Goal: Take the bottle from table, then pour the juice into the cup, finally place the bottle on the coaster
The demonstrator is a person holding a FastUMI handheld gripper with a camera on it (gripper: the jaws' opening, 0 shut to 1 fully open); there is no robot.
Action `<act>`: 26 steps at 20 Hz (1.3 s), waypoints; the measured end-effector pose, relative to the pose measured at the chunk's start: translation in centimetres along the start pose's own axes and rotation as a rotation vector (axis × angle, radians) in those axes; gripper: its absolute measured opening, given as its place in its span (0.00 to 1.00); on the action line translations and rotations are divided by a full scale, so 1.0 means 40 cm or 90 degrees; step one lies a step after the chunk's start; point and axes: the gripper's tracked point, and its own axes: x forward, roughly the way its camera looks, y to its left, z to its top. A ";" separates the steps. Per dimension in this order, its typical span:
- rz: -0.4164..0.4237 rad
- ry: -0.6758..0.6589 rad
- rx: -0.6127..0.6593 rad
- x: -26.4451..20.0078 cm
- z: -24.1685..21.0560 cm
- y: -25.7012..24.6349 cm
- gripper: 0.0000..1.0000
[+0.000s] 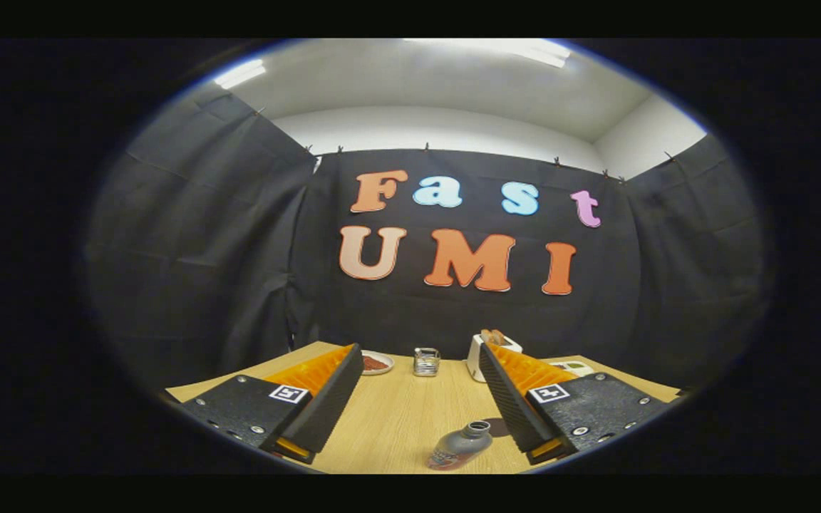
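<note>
- Gripper view looks over a light wooden table (396,420) with dark cloth walls behind it.
- Gripper (421,385) hangs above the table with its jaws wide open and nothing between them.
- Far left, just beyond the left finger's tip, sits a small round plate (376,363) with something reddish-brown on it; whether this is the coaster I cannot tell.
- Far centre, a small clear glass cup (426,361) stands upright beyond the fingers.
- Near centre, the grey bottle (460,446) stands on the table between the fingers, closer to the right one, its mouth uncapped.
- Far right, a white toaster (487,353) holding toast stands behind the right finger's tip.
</note>
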 end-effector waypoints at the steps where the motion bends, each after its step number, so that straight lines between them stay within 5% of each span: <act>1: -0.004 -0.001 0.003 0.002 -0.001 -0.002 0.96; 26: -0.099 0.079 0.037 -0.063 -0.344 -0.093 0.97</act>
